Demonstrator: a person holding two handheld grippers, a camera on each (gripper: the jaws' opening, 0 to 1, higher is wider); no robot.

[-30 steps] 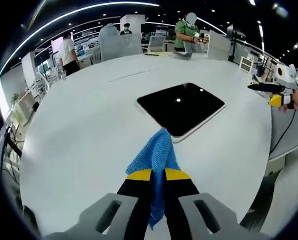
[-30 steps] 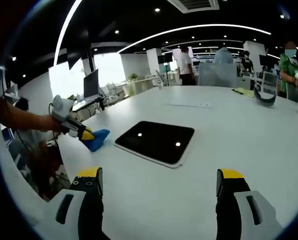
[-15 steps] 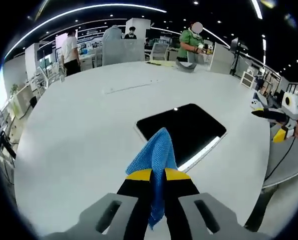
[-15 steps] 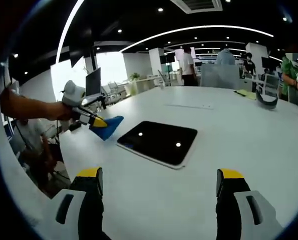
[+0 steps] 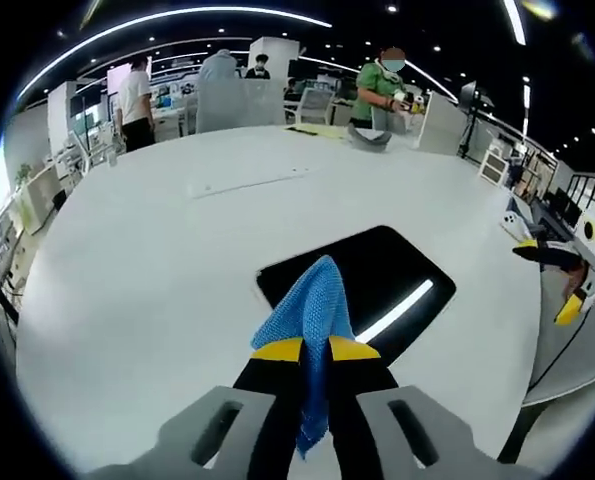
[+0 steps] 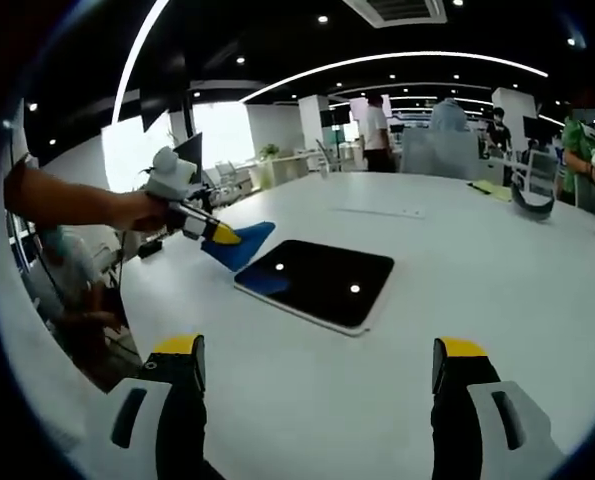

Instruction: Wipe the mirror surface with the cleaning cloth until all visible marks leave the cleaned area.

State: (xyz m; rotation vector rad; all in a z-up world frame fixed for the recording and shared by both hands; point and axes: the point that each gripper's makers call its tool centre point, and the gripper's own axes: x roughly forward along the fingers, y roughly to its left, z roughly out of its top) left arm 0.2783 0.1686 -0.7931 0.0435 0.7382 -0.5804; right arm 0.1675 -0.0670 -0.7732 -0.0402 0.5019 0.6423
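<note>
A dark rectangular mirror point(image 5: 377, 285) point(image 6: 322, 280) with a pale rim lies flat on the white round table point(image 5: 157, 260). My left gripper point(image 5: 315, 350) is shut on a blue knitted cleaning cloth point(image 5: 309, 315), whose free end hangs over the mirror's near edge. In the right gripper view that same gripper point(image 6: 222, 236) comes in from the left, held by a person's hand, with the cloth point(image 6: 242, 246) above the mirror's left corner. My right gripper point(image 6: 317, 365) stands open with nothing between its jaws, well short of the mirror; it also appears at the far right point(image 5: 557, 280).
The table point(image 6: 477, 300) stretches wide around the mirror. A grey object point(image 5: 369, 134) point(image 6: 529, 195) and yellow papers point(image 5: 312, 129) lie at its far side. Several people stand beyond it. The table edge runs close at the right point(image 5: 532, 330).
My left gripper has carried the cloth forward from the table's edge to over the mirror's near corner. My right gripper has stayed open and nearly still.
</note>
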